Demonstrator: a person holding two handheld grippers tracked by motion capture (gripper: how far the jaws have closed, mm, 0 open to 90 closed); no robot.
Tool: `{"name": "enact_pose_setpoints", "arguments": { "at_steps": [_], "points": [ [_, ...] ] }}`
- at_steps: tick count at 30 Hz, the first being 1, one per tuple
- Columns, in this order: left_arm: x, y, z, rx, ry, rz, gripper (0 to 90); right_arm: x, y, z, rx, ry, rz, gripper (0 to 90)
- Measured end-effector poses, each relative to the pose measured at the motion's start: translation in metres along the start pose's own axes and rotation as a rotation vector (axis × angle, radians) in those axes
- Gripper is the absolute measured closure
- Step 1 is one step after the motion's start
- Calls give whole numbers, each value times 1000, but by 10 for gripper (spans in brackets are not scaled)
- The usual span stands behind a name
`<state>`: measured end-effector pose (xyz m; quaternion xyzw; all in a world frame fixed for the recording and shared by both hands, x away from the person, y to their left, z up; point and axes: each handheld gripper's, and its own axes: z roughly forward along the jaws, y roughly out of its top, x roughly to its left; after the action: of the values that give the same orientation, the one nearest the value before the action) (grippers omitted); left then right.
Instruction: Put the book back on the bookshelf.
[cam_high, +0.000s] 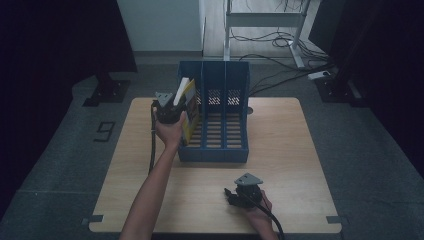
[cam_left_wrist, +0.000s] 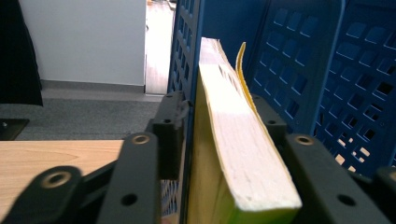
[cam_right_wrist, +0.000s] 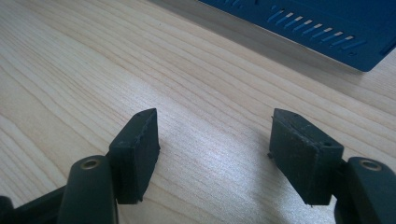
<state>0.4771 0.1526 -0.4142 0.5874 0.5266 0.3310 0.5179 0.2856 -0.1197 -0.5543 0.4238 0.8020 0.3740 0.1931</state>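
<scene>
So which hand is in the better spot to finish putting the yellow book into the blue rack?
The left. Its hand-held gripper is right at the yellow book, which stands in the leftmost slot of the blue rack between its jaws. The right hand-held gripper rests open and empty over the table, nearer the person.

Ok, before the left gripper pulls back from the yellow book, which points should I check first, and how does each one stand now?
1. Yellow book is inside the leftmost compartment of the blue rack: ok.
2. Book stands upright: not ok, it tilts in the high view.
3. Book will stay up by itself: cannot tell.
4. Left gripper has let go: ok, its jaws are open, and one pad stands apart from the book.
5. Right gripper is open and holds nothing, low over the table: ok.
</scene>
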Motion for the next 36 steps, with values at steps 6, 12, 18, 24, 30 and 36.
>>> {"name": "enact_pose_setpoints", "arguments": {
  "at_steps": [6, 12, 18, 24, 30, 36],
  "points": [
    [5, -1, -6, 5, -38, -13, 520, 0, 0, 0, 0, 0, -1, 326],
    [8, -3, -13, 27, -80, 9, 485, 0, 0, 0, 0, -1, -1, 325],
    [13, -7, -20, 62, -105, 14, 464, 0, 0, 0, 0, -1, 0, 324],
    [12, -12, -24, 65, -126, 18, 460, 0, 0, 0, 2, -1, 0, 324],
    [13, -17, -30, 65, -141, 30, 461, 0, 0, 0, 2, -1, 0, 324],
    [14, -27, -33, 88, -146, 41, 491, 0, 0, 0, 3, -1, 2, 324]
  ]
}}
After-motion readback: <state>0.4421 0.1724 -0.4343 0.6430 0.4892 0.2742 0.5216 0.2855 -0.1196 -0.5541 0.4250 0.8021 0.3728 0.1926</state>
